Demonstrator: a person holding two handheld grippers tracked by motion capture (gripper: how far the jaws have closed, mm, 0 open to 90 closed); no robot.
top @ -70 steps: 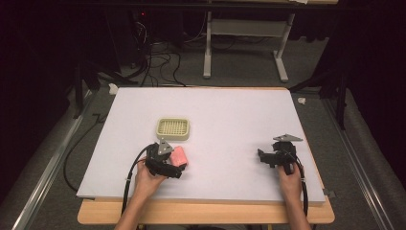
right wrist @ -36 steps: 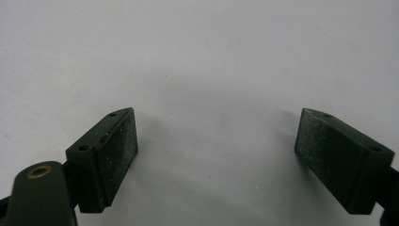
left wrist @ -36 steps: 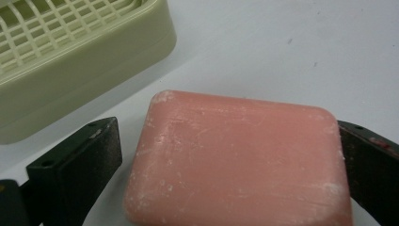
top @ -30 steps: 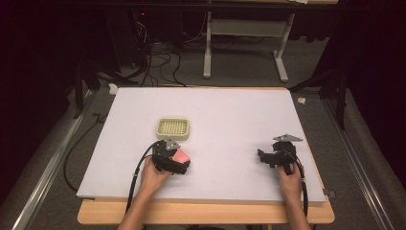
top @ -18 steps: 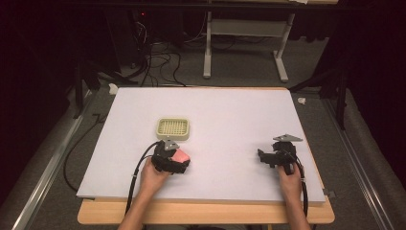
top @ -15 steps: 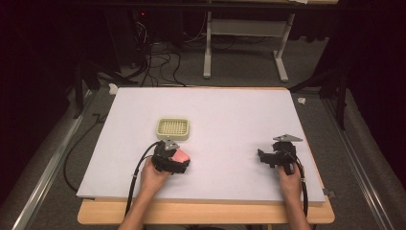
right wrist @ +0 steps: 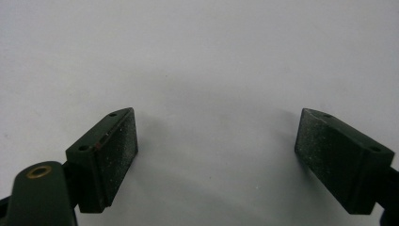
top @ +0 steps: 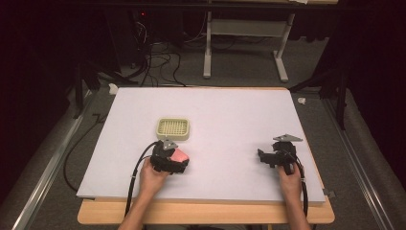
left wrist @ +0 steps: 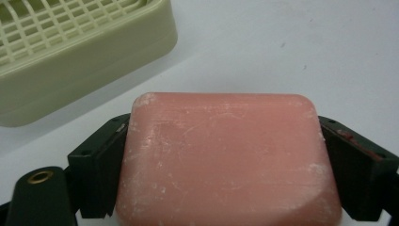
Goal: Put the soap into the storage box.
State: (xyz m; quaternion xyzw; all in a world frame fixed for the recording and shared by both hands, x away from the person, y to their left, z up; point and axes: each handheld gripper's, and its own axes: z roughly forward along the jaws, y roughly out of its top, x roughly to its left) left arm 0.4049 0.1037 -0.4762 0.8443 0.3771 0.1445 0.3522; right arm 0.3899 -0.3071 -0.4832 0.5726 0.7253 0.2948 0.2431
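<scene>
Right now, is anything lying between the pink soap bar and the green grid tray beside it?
Nothing visible does. The pink soap bar sits clamped in the left hand-held gripper, and the table between it and the green grid tray is bare. The tray's grid top looks empty too.

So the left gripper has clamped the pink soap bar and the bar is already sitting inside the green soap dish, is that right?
Not quite. The left gripper has clamped the pink soap bar, its jaws having just closed on it, but the bar is not inside the green soap dish. The left gripper view shows it beside the dish, over the white table.
</scene>
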